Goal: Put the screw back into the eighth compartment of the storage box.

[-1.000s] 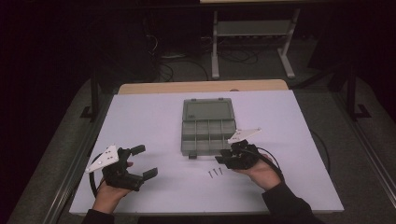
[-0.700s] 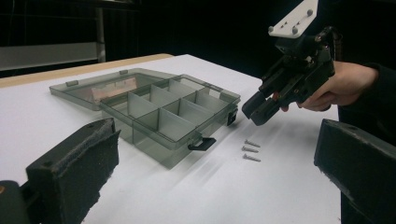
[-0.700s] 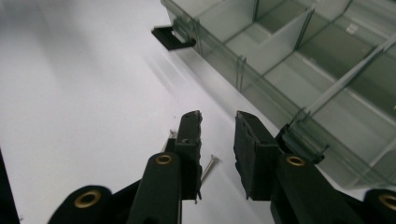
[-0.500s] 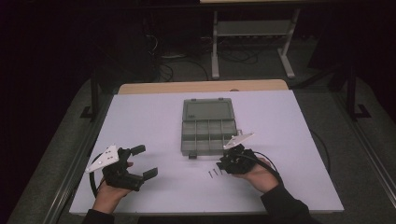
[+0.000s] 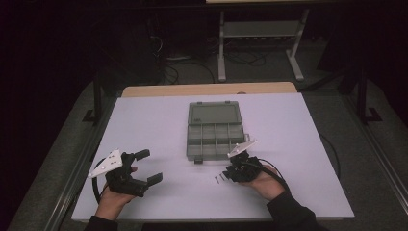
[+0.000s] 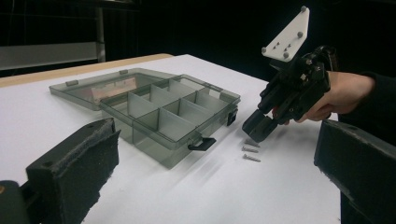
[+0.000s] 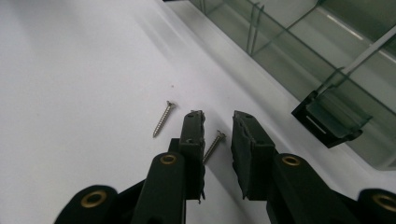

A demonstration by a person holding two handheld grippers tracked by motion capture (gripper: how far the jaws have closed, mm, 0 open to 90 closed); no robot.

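My right gripper (image 7: 218, 122) fingers have just been closing, straddling one screw (image 7: 214, 142) on the tabletop (image 7: 70, 70) beside the organizer box's (image 7: 303, 60) latch; no contact yet. Left gripper (image 5: 151, 167) fingers spread, empty. Screw judged light, rigid, slippery: pinch mid-shank.

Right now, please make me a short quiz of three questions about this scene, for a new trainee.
1. True or false: the organizer box has its lid closed.
2. A screw lies between the jaws of the right gripper. Do the pads press on it? A) yes B) no
3. How many screws lie on the table in the left gripper view?

Key:
1. False, the lid lies open.
2. B; the jaws have just been closing, a gap remains.
3. Three.
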